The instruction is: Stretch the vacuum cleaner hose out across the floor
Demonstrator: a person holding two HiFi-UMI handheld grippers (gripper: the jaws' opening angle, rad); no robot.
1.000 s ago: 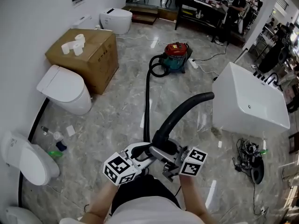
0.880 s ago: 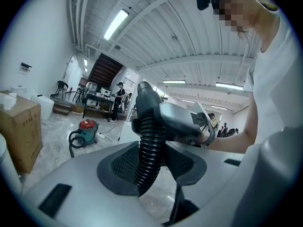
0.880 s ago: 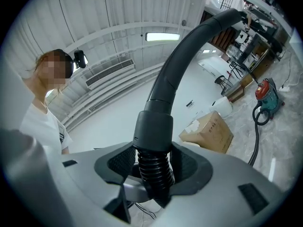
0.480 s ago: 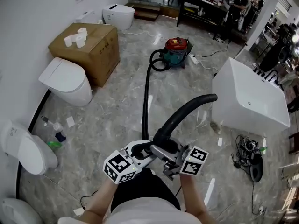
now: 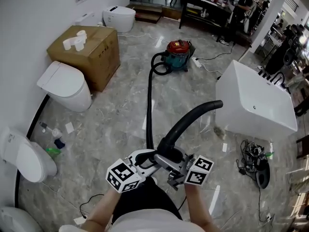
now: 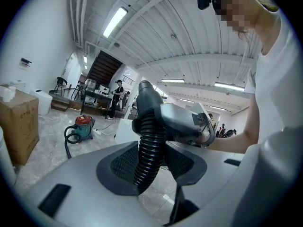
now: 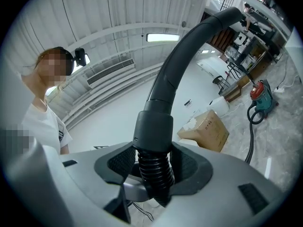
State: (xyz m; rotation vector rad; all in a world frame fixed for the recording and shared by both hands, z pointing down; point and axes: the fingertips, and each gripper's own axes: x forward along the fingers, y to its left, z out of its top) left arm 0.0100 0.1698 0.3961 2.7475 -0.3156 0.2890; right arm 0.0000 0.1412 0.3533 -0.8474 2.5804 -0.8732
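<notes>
Ribbed black hose [image 5: 148, 105] — smooth, curved wand [image 5: 190, 117]

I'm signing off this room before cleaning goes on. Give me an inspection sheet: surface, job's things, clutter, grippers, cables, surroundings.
Surface: glossy grey floor.
Job's things: hose runs from the vacuum cleaner, looped beside it, then nearly straight to the grippers.
Clutter: bottles on the floor at left; paper rolls on a cardboard box.
Grippers: left gripper and right gripper both shut on the hose's ribbed end.
Cables: cable tangle beside the bathtub; power strip by the vacuum cleaner.
Surroundings: toilets at left; people at a far table.
</notes>
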